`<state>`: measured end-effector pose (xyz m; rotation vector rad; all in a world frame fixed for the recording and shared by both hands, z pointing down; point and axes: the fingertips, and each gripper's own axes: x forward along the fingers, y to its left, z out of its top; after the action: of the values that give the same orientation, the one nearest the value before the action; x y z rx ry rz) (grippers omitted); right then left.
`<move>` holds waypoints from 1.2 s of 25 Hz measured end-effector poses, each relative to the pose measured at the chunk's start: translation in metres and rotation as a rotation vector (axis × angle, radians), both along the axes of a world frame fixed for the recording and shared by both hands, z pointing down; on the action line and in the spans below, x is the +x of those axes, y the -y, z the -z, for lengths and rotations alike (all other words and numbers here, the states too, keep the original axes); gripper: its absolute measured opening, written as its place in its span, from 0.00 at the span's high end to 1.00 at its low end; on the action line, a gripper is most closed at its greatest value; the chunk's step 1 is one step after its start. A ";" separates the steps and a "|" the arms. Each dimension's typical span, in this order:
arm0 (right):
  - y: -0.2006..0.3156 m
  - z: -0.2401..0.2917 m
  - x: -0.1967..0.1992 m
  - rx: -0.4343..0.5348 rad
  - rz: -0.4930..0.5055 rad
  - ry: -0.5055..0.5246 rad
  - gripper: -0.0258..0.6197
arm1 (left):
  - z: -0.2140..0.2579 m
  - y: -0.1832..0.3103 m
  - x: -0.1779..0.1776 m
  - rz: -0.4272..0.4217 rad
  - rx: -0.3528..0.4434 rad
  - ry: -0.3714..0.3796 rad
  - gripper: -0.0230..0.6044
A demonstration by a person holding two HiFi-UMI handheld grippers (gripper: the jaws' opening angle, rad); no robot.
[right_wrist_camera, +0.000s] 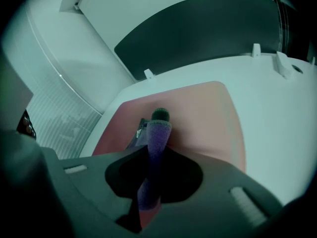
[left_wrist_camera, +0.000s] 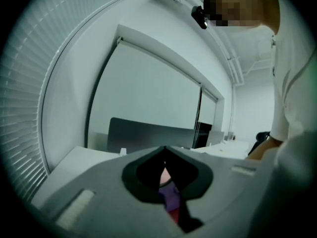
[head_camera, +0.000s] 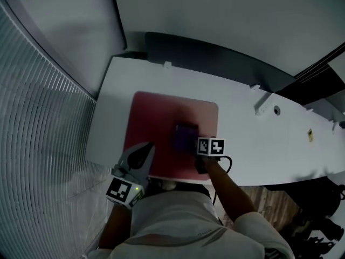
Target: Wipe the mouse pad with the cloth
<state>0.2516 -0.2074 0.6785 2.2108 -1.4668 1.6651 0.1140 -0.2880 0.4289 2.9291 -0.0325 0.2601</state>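
The right gripper's (right_wrist_camera: 151,150) jaws are pressed together on a fold of the purple cloth (right_wrist_camera: 158,130), which sticks out past their tips and lies bunched on the middle-right of the red mouse pad (head_camera: 159,115). The left gripper's (head_camera: 146,149) jaws are closed tip to tip with nothing between them. They lie over the pad's near left part, but whether they touch it cannot be told. The pad lies flat near the left end of the white bench (head_camera: 259,144), its near edge at the bench's front edge. A dark partition (head_camera: 215,53) runs behind the bench, and slatted blinds (head_camera: 38,117) curve along the left.
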 end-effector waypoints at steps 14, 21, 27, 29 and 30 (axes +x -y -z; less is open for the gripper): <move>-0.130 -0.012 0.086 -0.109 -0.173 -0.112 0.88 | -0.016 -0.024 0.034 -0.059 0.002 0.009 0.96; -0.130 0.049 0.068 0.045 -0.162 -0.150 0.88 | -0.007 -0.019 0.026 -0.031 0.001 0.003 0.96; -0.044 0.106 0.007 0.242 -0.012 -0.127 0.88 | -0.005 0.014 0.001 0.031 0.016 0.005 0.96; -0.008 0.119 -0.024 0.302 0.074 -0.084 0.88 | 0.003 0.021 -0.016 0.068 0.020 0.004 0.96; 0.010 0.123 -0.042 0.325 0.116 -0.060 0.88 | 0.007 0.024 -0.026 0.087 0.025 0.006 0.96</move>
<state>0.2100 -0.2170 0.5554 2.2440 -1.9269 1.3973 0.0878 -0.3122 0.4215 2.9421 -0.1642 0.2560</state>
